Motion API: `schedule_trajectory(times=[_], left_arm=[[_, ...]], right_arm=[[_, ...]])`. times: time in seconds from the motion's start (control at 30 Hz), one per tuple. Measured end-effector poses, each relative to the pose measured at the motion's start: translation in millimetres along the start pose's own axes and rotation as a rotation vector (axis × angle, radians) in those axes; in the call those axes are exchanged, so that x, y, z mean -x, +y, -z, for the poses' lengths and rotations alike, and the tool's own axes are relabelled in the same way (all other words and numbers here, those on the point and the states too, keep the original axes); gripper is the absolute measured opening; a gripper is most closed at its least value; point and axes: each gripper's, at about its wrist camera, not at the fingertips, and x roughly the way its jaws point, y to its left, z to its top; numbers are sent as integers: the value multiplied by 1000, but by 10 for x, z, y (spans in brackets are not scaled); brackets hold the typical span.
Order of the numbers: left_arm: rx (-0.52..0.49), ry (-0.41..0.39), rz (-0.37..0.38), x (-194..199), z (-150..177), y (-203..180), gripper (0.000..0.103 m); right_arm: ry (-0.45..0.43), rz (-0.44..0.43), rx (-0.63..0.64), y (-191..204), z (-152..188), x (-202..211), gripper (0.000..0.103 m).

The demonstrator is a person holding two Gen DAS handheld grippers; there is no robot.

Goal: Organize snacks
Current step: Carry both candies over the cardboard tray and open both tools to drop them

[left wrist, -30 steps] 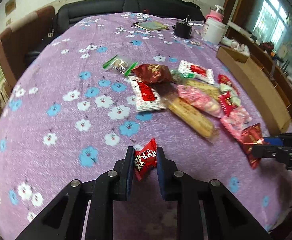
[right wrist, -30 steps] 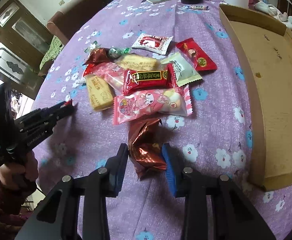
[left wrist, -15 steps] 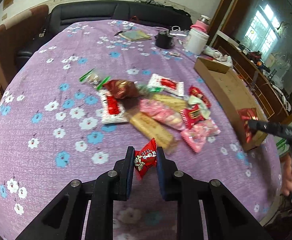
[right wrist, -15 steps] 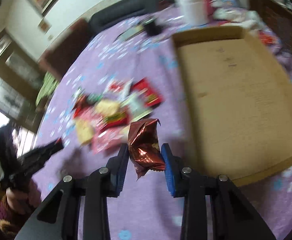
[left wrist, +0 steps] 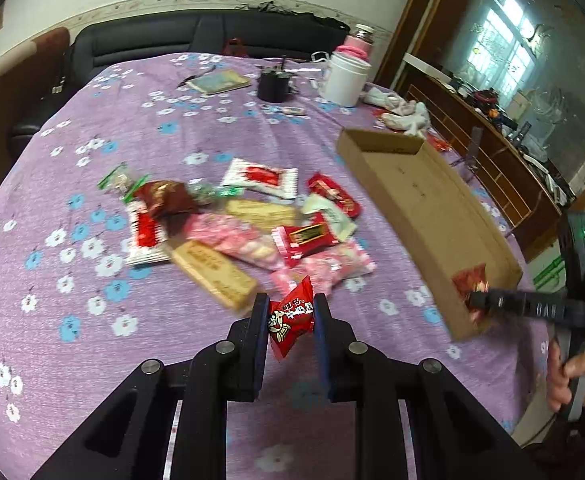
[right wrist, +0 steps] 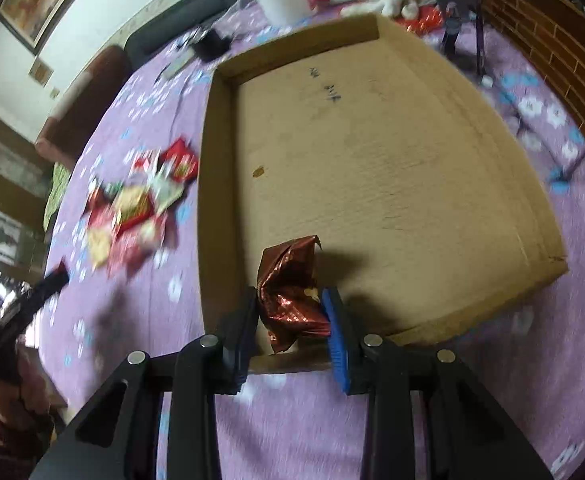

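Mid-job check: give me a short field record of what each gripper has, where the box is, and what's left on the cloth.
left gripper: shut on small red printed candy packet
right gripper: shut on crinkled dark red foil wrapper, over near end of box
box: shallow brown cardboard tray, nothing lying on its floor
remaining: pile of mixed snack packets on purple flowered tablecloth

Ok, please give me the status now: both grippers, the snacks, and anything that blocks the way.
Left gripper shut on red candy. Right gripper shut on brown foil snack, over cardboard tray. Tray floor bare, nothing blocking.
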Motion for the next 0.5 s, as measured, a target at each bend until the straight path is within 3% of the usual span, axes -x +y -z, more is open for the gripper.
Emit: schedule_trajectory(times=[0.2, 0.5], left_arm=[[-52, 12, 68, -42, -131, -355, 21], [-190, 38, 178, -215, -638, -1148, 21]], right_arm=[[-30, -61, -39, -159, 161, 317, 31], [-154, -43, -30, -196, -430, 684, 31]])
